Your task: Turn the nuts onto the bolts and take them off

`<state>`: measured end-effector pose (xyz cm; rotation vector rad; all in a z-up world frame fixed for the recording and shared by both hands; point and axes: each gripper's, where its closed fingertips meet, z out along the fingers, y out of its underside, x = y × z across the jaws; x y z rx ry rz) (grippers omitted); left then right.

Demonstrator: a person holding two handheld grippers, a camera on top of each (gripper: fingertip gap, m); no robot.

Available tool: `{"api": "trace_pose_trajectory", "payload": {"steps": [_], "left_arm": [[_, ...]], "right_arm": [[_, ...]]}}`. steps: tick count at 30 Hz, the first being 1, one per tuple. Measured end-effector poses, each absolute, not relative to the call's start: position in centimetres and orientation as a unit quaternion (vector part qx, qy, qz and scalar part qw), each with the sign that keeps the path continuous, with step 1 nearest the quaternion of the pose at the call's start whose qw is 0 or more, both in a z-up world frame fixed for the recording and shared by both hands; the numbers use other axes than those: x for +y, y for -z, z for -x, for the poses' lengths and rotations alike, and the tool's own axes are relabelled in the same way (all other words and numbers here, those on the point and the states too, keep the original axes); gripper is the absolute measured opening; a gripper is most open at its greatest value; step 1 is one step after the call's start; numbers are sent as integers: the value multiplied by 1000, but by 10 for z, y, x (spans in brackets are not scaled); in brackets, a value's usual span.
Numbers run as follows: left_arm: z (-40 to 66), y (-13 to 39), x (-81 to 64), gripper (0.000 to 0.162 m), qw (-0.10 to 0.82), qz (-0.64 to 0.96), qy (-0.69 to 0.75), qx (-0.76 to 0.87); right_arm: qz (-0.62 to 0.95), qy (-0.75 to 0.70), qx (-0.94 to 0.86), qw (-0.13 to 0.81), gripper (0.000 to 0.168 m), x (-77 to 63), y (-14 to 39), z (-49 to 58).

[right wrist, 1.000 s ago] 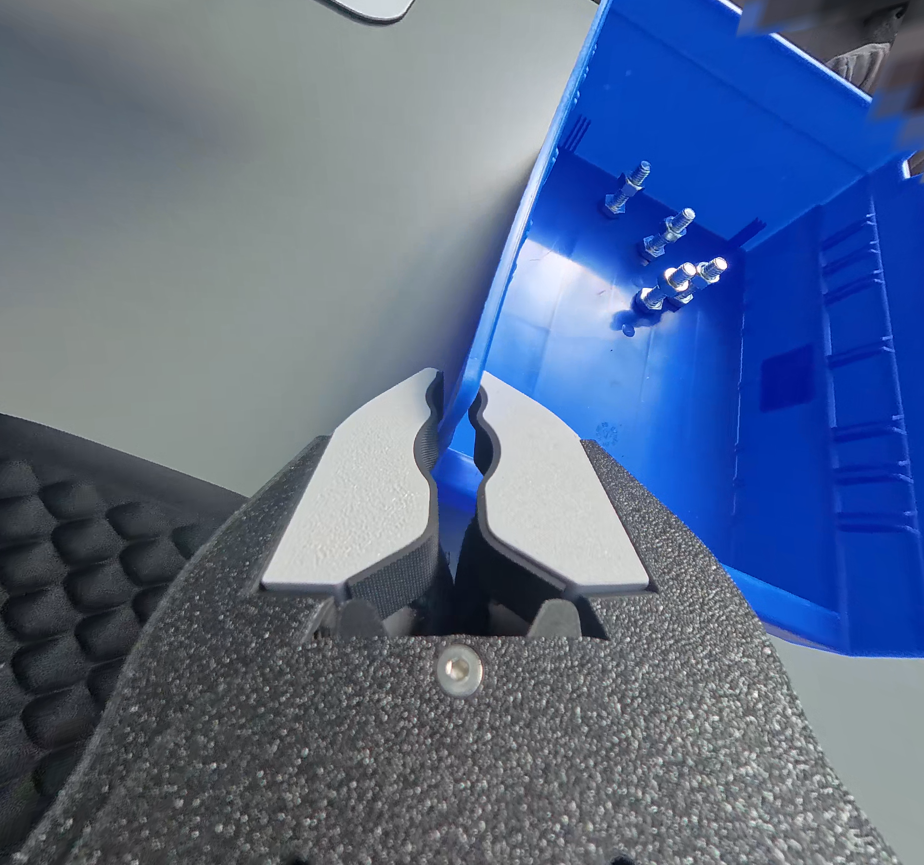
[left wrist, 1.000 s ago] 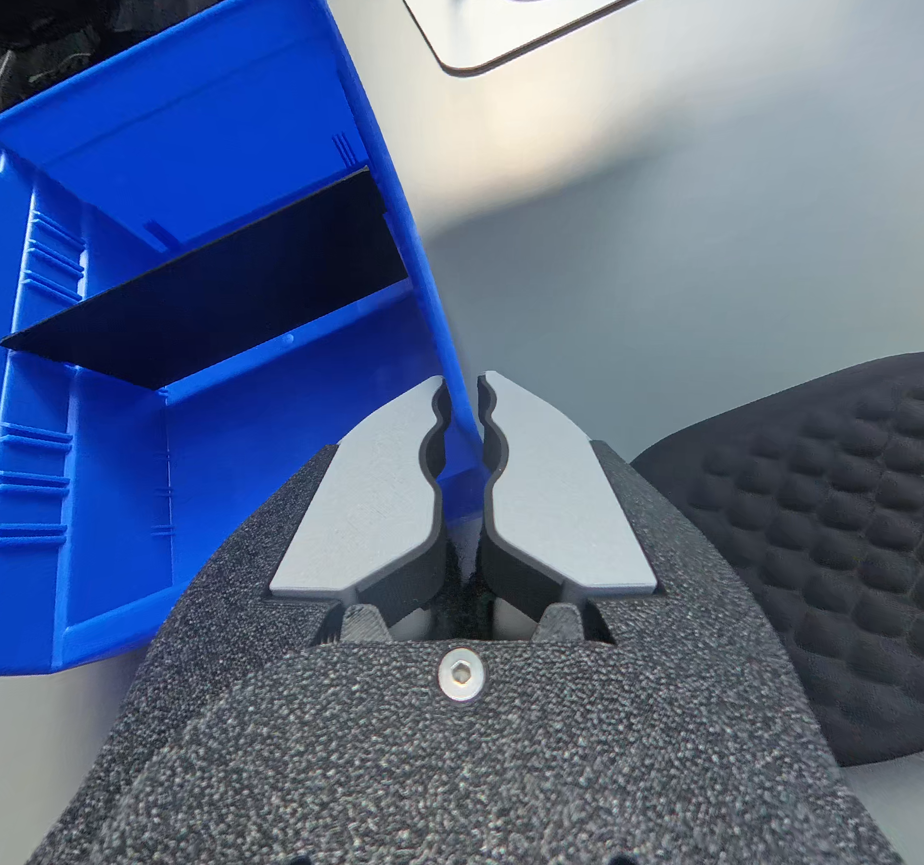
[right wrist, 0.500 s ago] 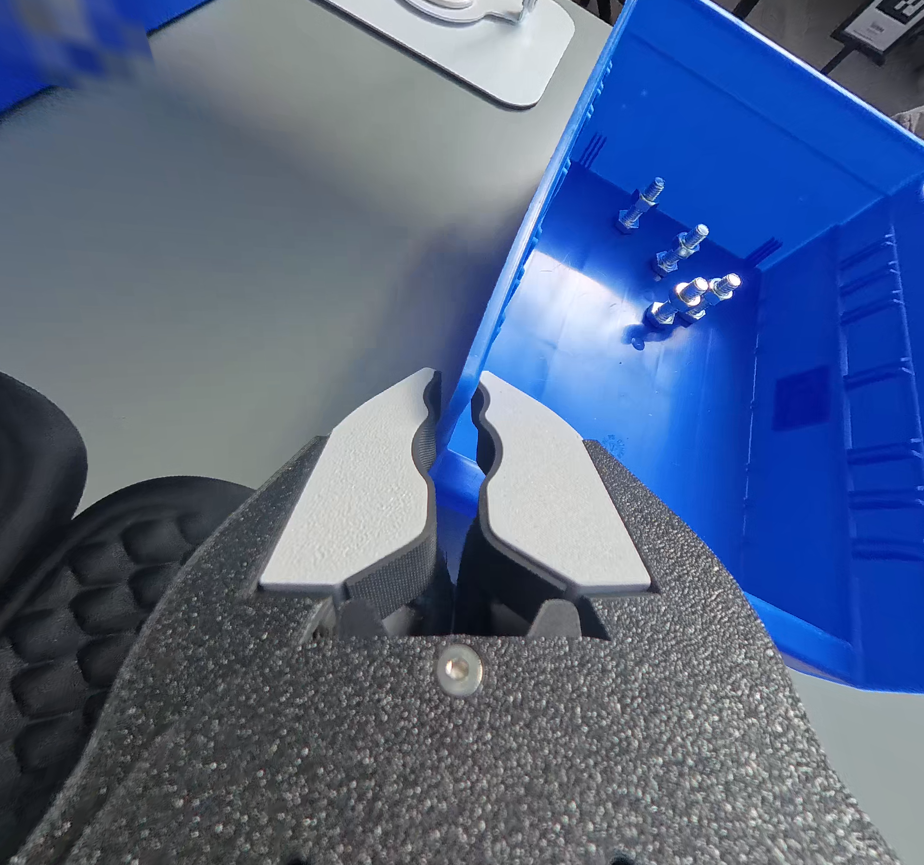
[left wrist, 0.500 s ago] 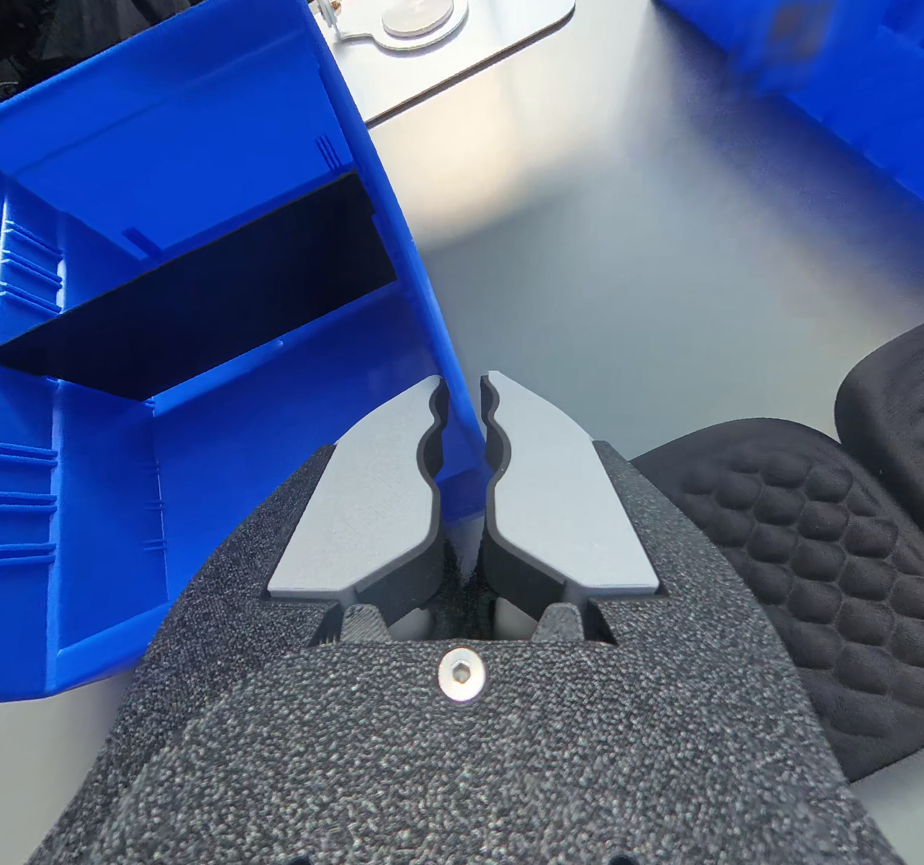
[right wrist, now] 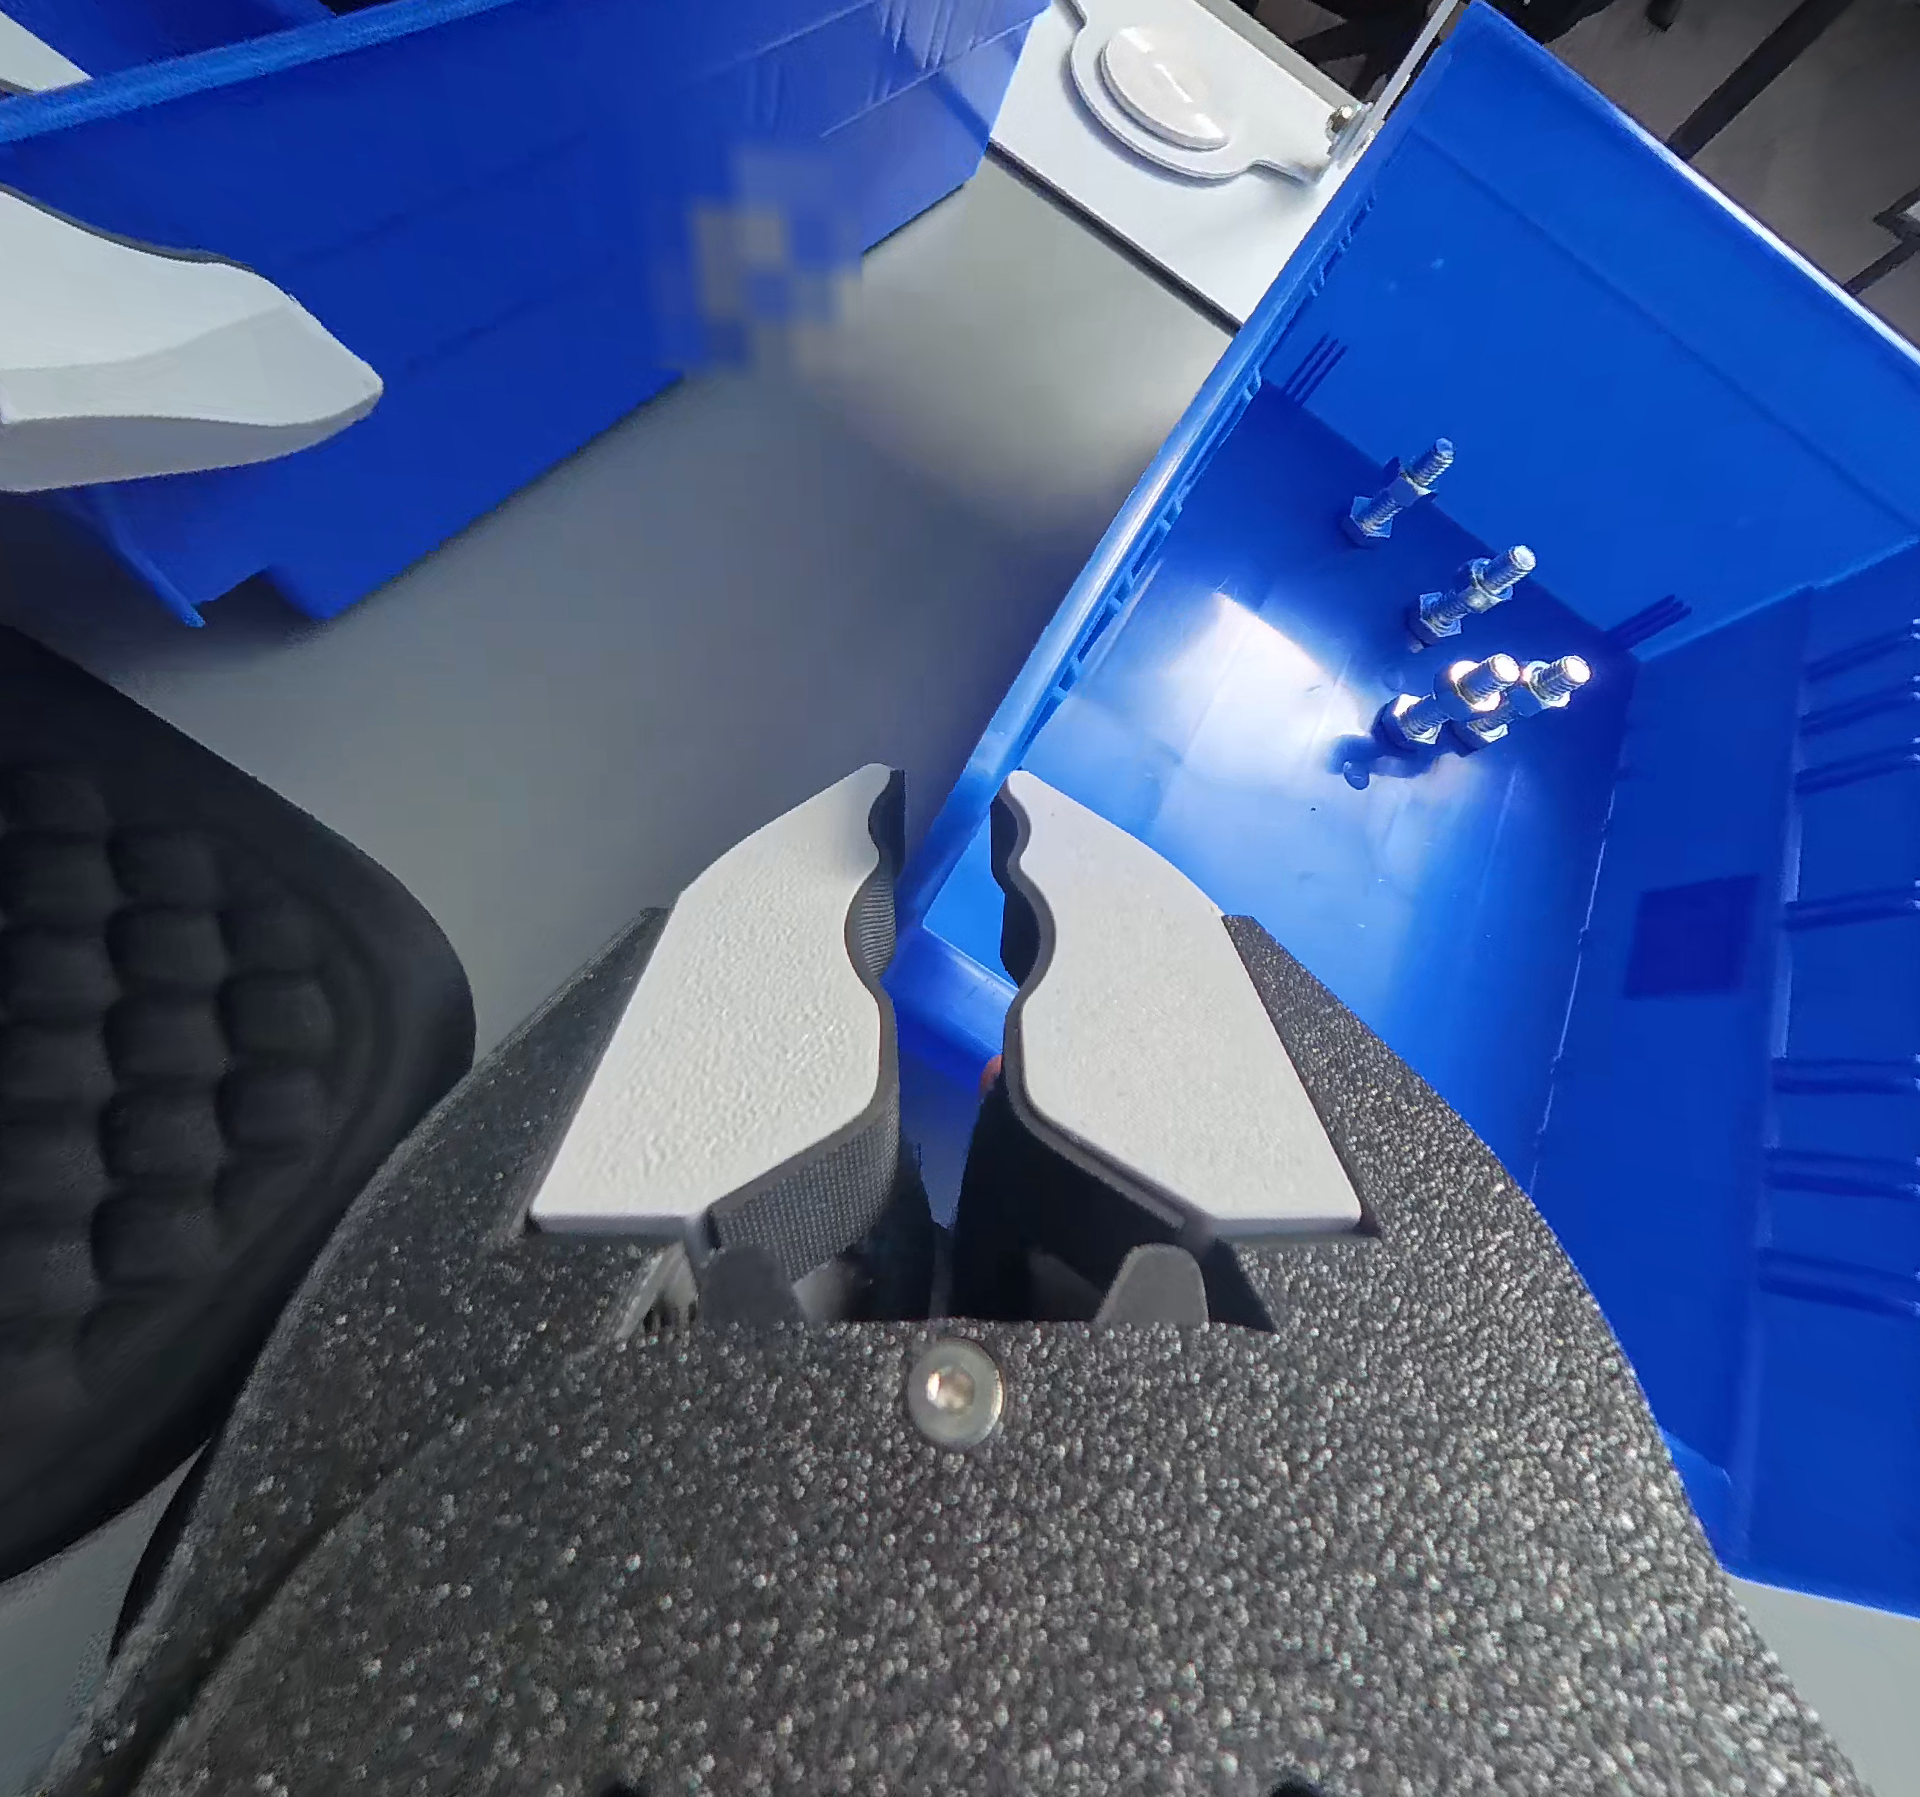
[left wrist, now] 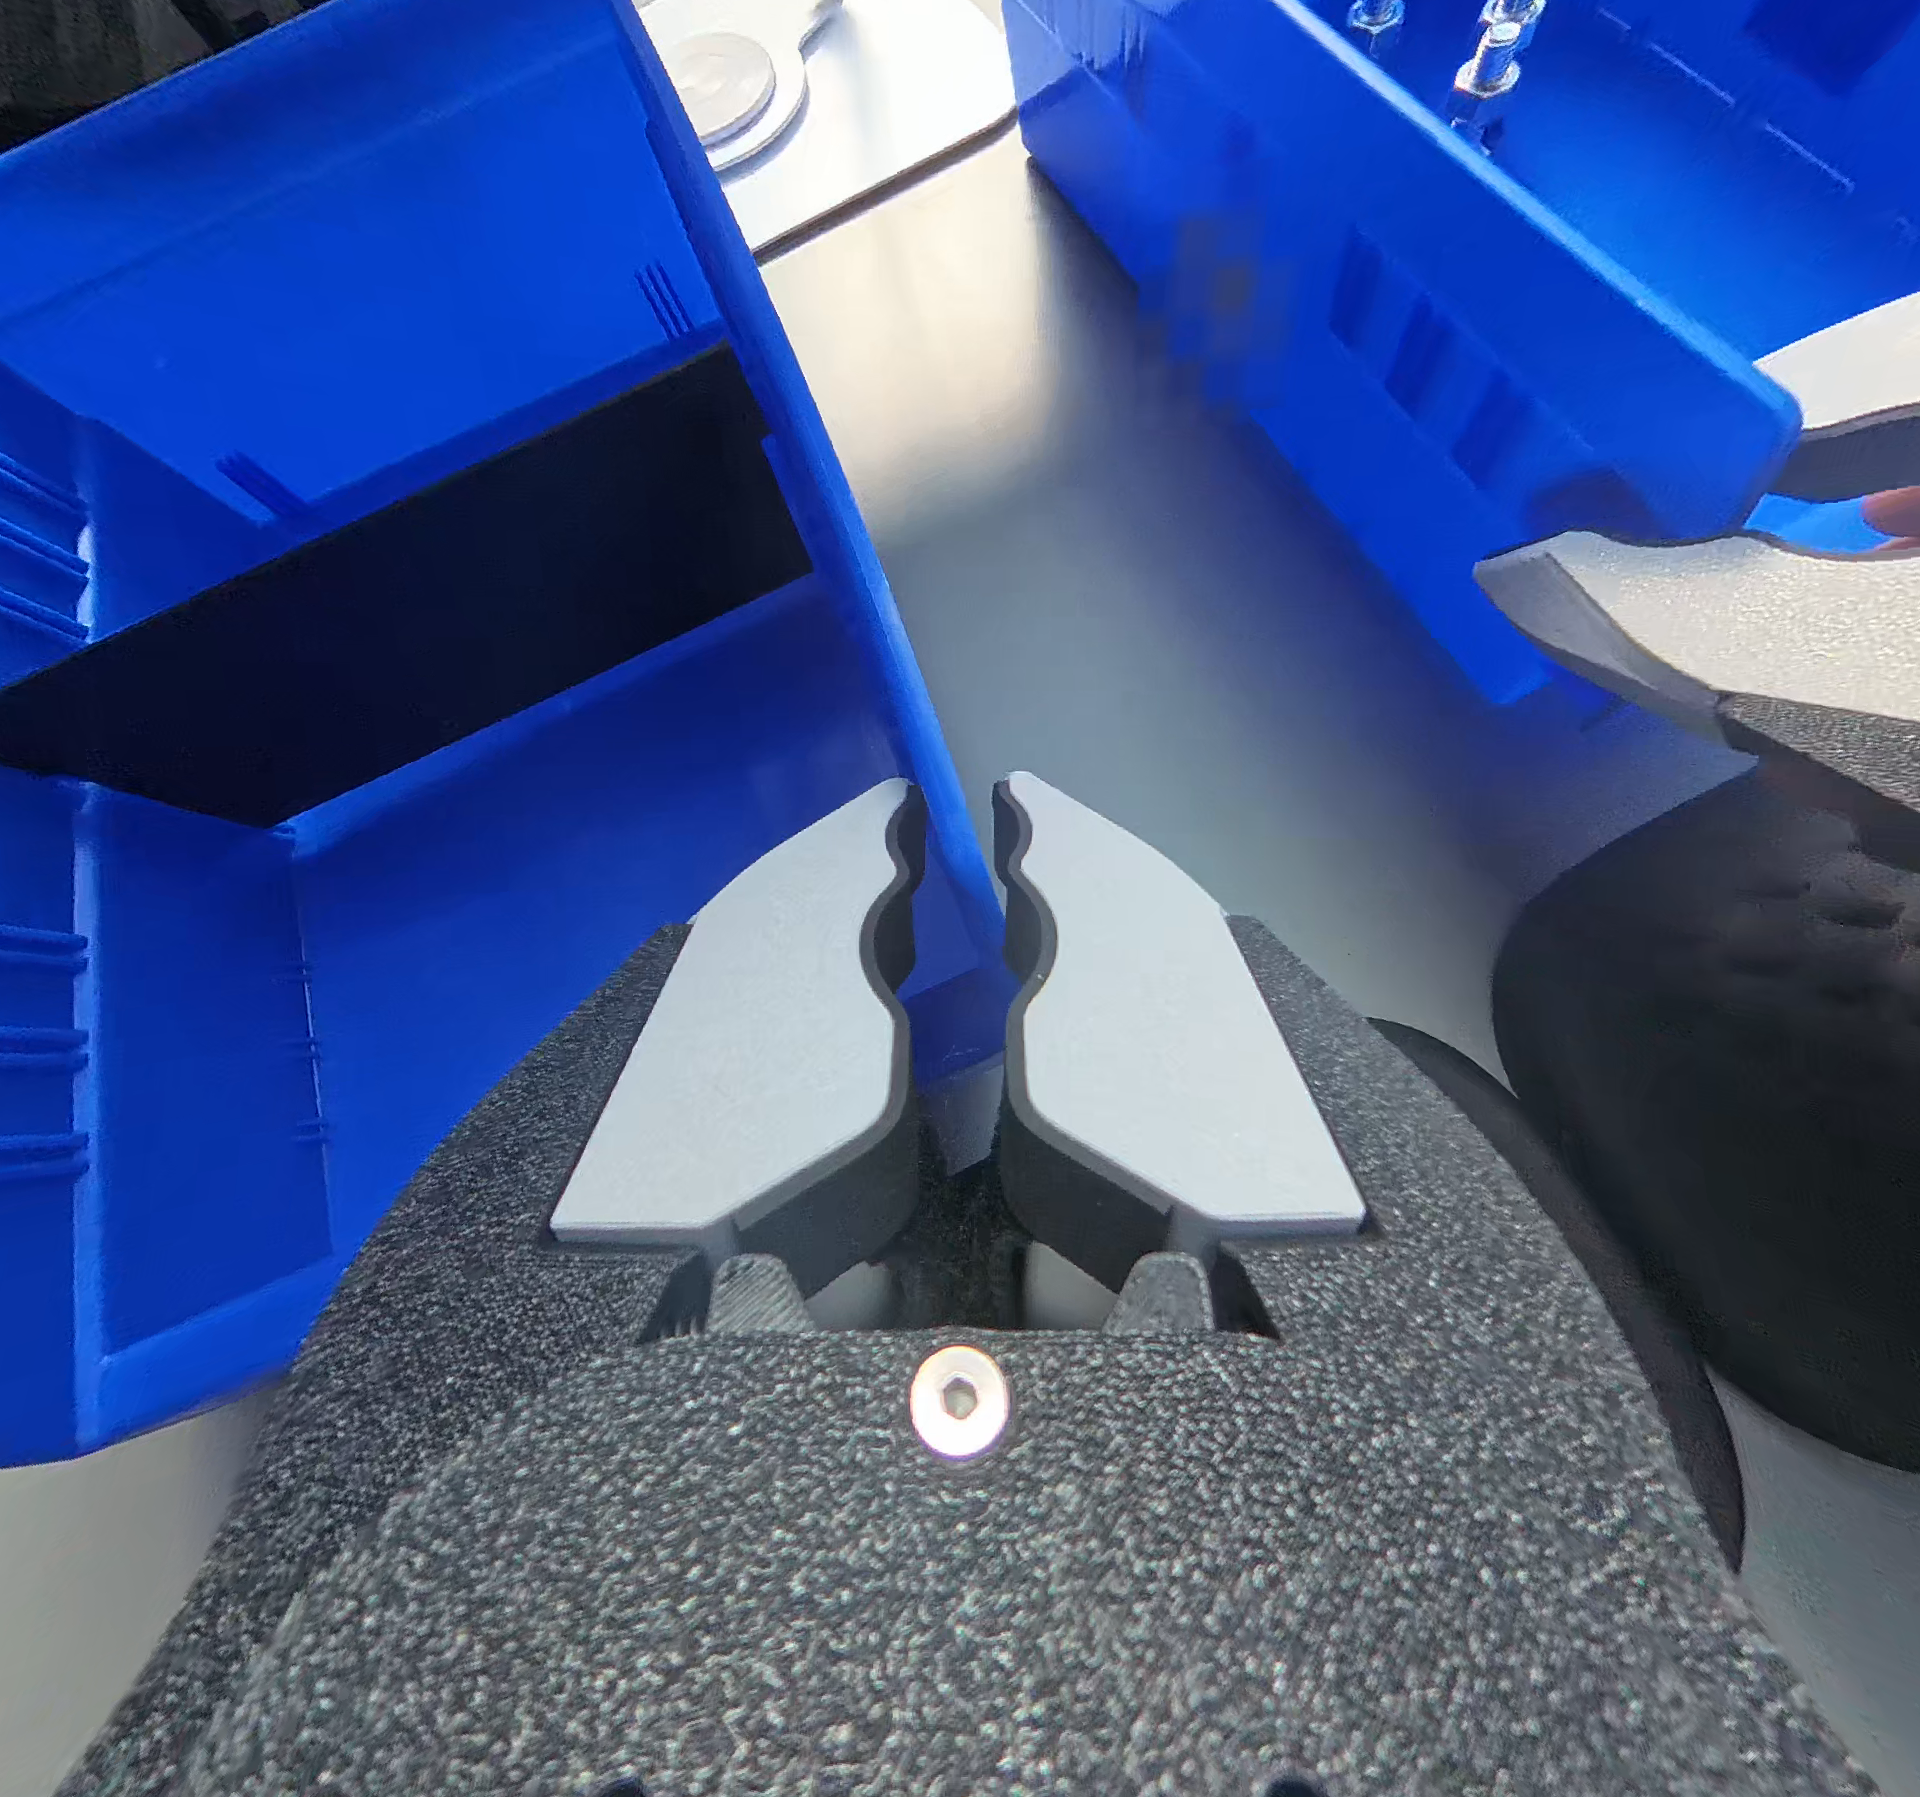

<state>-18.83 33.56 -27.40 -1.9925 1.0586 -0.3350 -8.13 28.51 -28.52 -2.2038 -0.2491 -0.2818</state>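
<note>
Bolts (right wrist: 1465, 625) are sitting untouched in the right bin (right wrist: 1507, 968) while each gripper, left (left wrist: 956, 802) and right (right wrist: 945, 791), is pinching a bin wall, the left bin (left wrist: 416, 220) looking bare, so threading is not yet starting.

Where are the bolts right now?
Right wrist view: the bolts stand inside the blue bin near its far corner; the right hand-held gripper pinches that bin's wall.

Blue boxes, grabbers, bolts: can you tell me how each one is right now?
Left gripper: shut on the wall of the left blue bin.
Right gripper: shut on the wall of the right blue bin.
Left blue bin: tilted, black divider inside, no bolts seen.
Right blue bin: tilted, holds the bolts.
Bolts: four, each with a nut on.
</note>
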Motion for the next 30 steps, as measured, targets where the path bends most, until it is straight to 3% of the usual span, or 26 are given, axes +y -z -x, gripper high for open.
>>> {"api": "trace_pose_trajectory", "payload": {"steps": [15,17,20,23,26,30], "left_arm": [[155,274,322,17,415,785,178,424],[152,264,317,24,433,772,211,415],[158,237,312,56,479,745,231,401],[158,194,288,80,554,684,285,379],[149,177,258,83,587,640,316,381],[126,203,239,87,544,661,327,401]], "right_arm": [[883,71,-131,445,21,296,285,112],[864,40,-119,488,40,296,271,117],[841,17,-109,530,76,284,246,115],[794,-2,-77,603,89,259,215,97],[754,8,-17,656,97,230,196,57],[730,77,28,679,105,197,197,-2]]}}
